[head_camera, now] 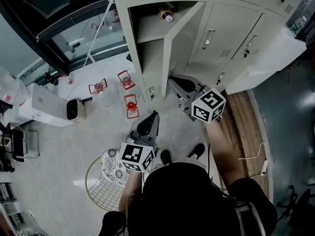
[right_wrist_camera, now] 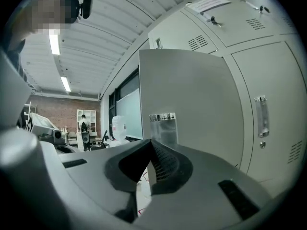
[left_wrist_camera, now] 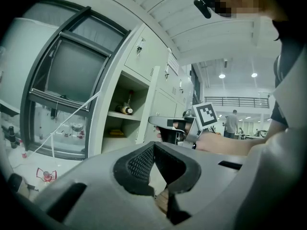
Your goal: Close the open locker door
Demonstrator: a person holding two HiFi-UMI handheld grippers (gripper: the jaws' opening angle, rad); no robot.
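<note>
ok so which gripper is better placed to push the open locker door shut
Right, probably. The right gripper is up beside the open locker door, whose face fills its view. The left gripper sits lower and farther back from it.

Locker door (head_camera: pixel 183 41): pale beige metal, upright, swung open roughly square to lockers (head_camera: pixel 236 31), upper centre of head view; small clear plate on face.

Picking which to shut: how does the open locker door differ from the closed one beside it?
The open locker door stands swung out, baring a bottle; the closed door sits flush. The right gripper is near the open locker door, not the closed door. Both are beige.
</note>
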